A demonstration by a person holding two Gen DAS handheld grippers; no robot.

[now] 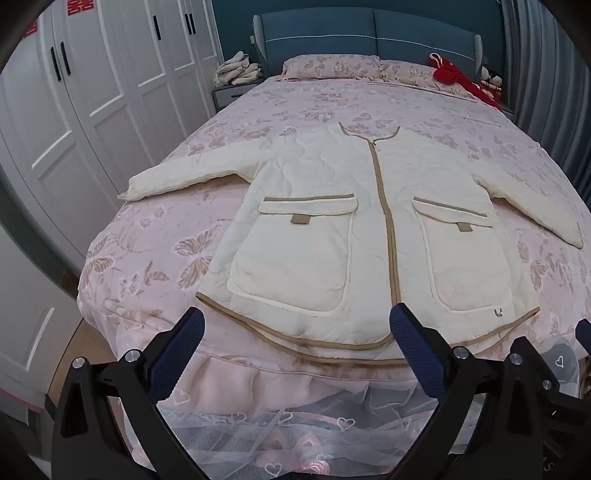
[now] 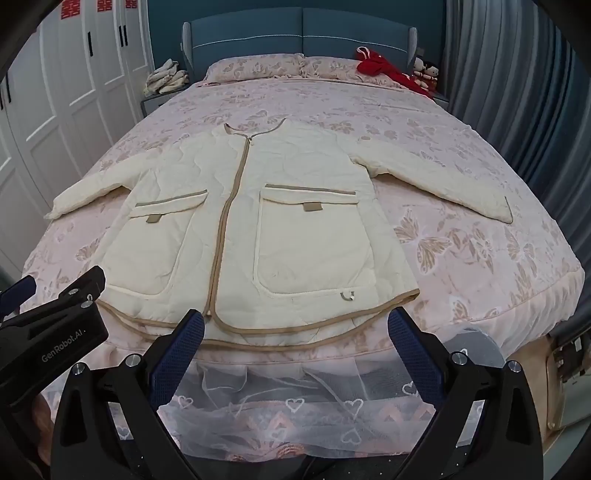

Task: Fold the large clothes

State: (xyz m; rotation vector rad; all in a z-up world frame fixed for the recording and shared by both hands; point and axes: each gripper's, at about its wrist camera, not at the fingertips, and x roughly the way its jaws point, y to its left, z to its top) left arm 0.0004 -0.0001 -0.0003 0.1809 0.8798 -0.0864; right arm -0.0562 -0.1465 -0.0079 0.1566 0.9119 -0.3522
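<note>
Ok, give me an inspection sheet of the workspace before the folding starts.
Surface: bed with pink butterfly quilt, lace skirt at the foot.
Job's things: cream jacket lying flat, front up, zipped, sleeves spread.
Clutter: red garment by the pillows; dolls beside it.
Grippers: left gripper and right gripper open, empty, at the foot of the bed near the hem.
Cables: nothing seen.
Surroundings: white wardrobe, blue headboard, grey curtains, cloth pile on the nightstand.

"GenRobot.AI" stands printed on the left gripper [image 2: 22,291] body.
</note>
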